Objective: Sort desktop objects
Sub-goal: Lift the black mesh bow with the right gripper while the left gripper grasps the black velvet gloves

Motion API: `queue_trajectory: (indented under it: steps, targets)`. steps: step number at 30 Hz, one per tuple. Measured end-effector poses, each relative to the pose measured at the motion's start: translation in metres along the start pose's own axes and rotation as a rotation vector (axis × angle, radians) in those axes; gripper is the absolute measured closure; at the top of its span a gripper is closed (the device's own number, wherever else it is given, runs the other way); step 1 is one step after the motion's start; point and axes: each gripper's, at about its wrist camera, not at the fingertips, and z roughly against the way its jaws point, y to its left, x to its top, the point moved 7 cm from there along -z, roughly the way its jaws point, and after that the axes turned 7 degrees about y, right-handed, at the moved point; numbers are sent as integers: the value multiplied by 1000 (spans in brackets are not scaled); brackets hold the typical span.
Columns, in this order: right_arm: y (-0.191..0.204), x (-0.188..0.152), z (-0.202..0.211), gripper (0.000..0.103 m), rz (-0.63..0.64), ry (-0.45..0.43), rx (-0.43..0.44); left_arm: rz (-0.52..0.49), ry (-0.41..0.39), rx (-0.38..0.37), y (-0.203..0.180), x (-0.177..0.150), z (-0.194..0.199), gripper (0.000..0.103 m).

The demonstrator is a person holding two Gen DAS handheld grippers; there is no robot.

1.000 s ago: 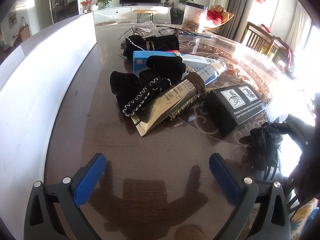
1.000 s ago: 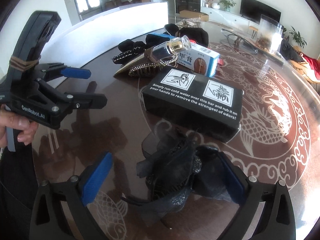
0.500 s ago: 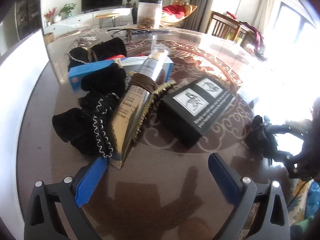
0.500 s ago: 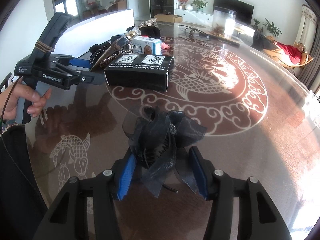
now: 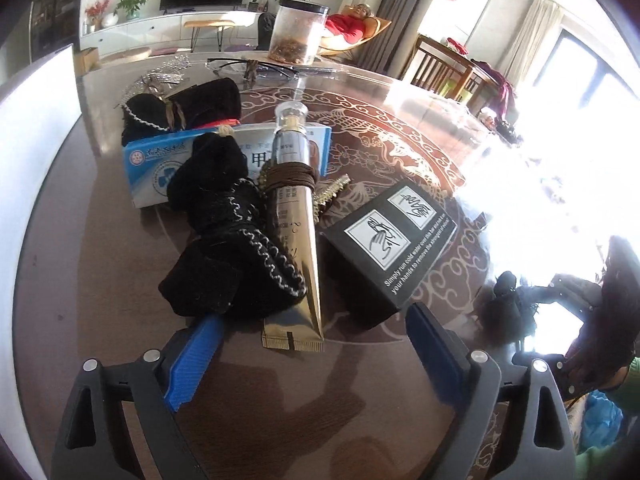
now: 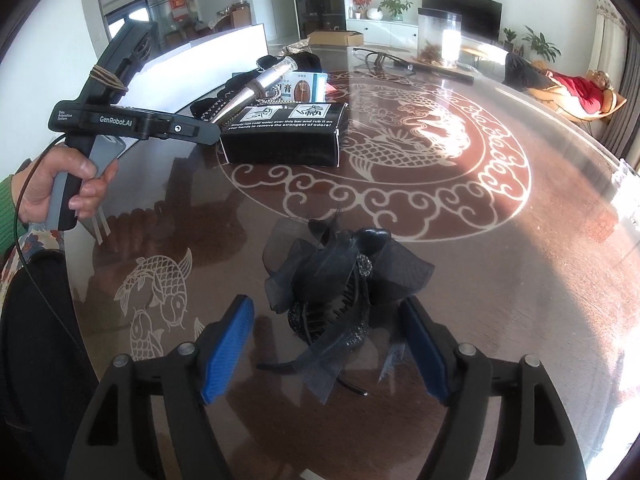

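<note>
A gold cosmetic tube (image 5: 296, 248) lies across a pile with a black velvet bow (image 5: 228, 264) and a blue-white box (image 5: 160, 160). The tube's flat end sits between the fingers of my left gripper (image 5: 316, 344), whose jaws are closing without the pads touching it. A black box (image 5: 394, 240) lies just right of the tube. On the table lies a black mesh-bow hair claw (image 6: 340, 280), loose between the blue pads (image 6: 228, 348) of my right gripper (image 6: 326, 346), whose jaws are opening. The right wrist view shows the left gripper (image 6: 208, 132) held in a hand (image 6: 60, 184).
A second black bow (image 5: 188, 108), silver trim, glasses (image 5: 256, 66) and a clear jar (image 5: 298, 32) sit at the far side of the round glass-topped table (image 6: 500, 280). A white panel (image 5: 36, 160) borders the left. Strong glare whitens the right. A person reclines on a chair beyond.
The right gripper closed on the hair claw, carried it away from the black box, then opened, leaving it on the table. The left gripper moved up to the tube and its jaws narrowed.
</note>
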Motion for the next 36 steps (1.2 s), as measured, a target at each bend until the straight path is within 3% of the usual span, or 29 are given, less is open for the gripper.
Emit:
queue_trajectory:
  steps: [3, 7, 11, 15, 18, 19, 20, 21, 27, 31, 33, 36]
  targets:
    - [-1, -5, 2, 27, 9, -5, -6, -83, 52, -108, -25, -15, 5, 21]
    - [-2, -10, 5, 24, 27, -36, -9, 13, -22, 22, -4, -8, 27, 21]
    - [5, -10, 2, 17, 60, -30, -31, 181, -138, 77, 35, 17, 46, 21]
    - [8, -11, 1, 17, 73, -31, -49, 192, -106, 197, 52, 38, 32, 21]
    - [7, -11, 0, 17, 70, -33, -43, 160, -64, 229, 55, 46, 14, 22]
    - [7, -11, 0, 17, 69, -34, -41, 155, -91, 210, 54, 49, 15, 34]
    - [7, -10, 0, 16, 68, -35, -40, 155, -97, 201, 54, 51, 16, 64]
    - [6, -10, 0, 16, 67, -35, -39, 160, -76, 198, 55, 51, 13, 77]
    - [-1, -11, 6, 17, 25, -30, 18, 160, -68, 241, 43, 18, 30, 78]
    - [-23, -12, 20, 17, -66, -40, 66, 201, -71, 337, 46, -21, 52, 77]
    - [-28, -9, 19, 17, -60, -21, 71, 219, -83, 318, 49, -33, 55, 73]
    - [-24, -2, 12, 17, -77, 28, 90, 251, -28, 294, 56, -46, 45, 55]
